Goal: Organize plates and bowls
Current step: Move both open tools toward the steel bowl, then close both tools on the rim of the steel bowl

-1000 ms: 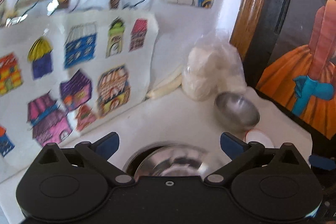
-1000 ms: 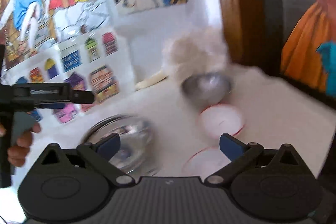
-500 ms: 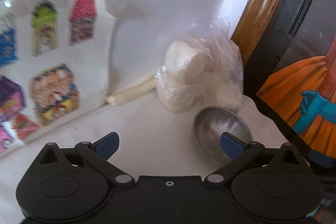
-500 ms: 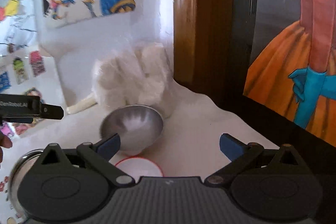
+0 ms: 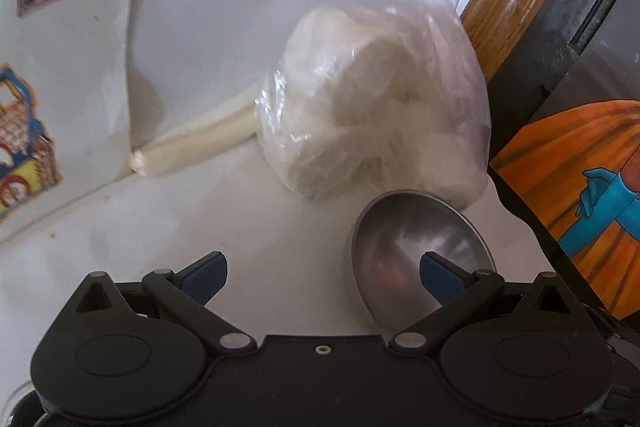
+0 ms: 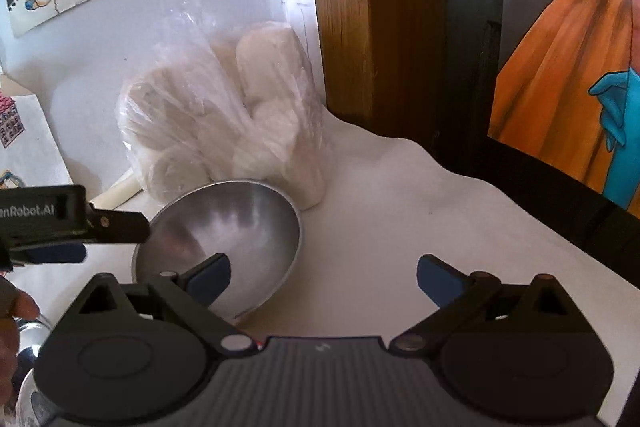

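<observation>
Round brushed-steel bowl (image 6: 224, 227), crinkled clear bag (image 6: 224, 119), both grippers spread wide

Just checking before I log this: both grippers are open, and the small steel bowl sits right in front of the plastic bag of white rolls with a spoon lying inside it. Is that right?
Not quite: the small steel bowl is empty, with no spoon in it, as the right wrist view shows. The rest holds: the left gripper and right gripper are both open, and the bowl sits right in front of the plastic bag of white rolls.
</observation>
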Available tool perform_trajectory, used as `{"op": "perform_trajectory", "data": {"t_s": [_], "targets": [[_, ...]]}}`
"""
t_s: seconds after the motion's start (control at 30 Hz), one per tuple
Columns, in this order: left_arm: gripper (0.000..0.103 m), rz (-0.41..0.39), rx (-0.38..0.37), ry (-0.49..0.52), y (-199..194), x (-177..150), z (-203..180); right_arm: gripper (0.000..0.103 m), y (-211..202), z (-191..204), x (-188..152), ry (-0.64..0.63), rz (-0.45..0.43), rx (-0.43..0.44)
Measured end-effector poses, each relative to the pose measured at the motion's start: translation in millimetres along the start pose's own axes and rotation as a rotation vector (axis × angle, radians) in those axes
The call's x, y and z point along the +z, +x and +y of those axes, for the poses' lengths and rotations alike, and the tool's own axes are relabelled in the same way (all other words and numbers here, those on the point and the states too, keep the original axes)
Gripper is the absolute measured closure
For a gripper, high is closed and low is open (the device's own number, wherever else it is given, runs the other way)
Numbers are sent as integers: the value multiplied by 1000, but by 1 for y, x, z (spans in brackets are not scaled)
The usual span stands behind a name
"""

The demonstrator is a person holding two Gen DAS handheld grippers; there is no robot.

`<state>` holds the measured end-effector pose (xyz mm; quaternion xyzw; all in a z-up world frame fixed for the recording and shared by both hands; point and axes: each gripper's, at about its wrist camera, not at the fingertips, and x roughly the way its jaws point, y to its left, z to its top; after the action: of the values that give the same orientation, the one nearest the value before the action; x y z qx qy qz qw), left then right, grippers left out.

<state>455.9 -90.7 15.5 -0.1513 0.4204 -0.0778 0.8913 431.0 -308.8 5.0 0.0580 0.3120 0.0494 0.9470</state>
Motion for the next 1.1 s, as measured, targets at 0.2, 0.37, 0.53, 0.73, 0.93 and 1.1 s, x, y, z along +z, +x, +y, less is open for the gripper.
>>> {"op": "perform_trajectory", "data": {"t_s": [0.2, 0.37, 0.53, 0.73, 0.93, 1.1], "targets": [[3, 17, -27, -1, 13, -4, -2, 20, 11, 6, 0, -1, 31, -2], [13, 26, -47, 17, 17, -6, -6, 28, 15, 11, -1, -7, 42, 2], [24, 30, -80, 9, 17, -7, -7, 39, 16, 13, -1, -1, 52, 18], [48, 27, -119, 32, 16, -8, -11, 46, 19, 12, -1, 19, 67, 40], [72, 44, -129, 23, 19, -8, -9, 71, 23, 10, 0, 63, 91, 82], [84, 51, -126, 6, 20, -7, -3, 74, 23, 13, -1, 64, 86, 68]]}}
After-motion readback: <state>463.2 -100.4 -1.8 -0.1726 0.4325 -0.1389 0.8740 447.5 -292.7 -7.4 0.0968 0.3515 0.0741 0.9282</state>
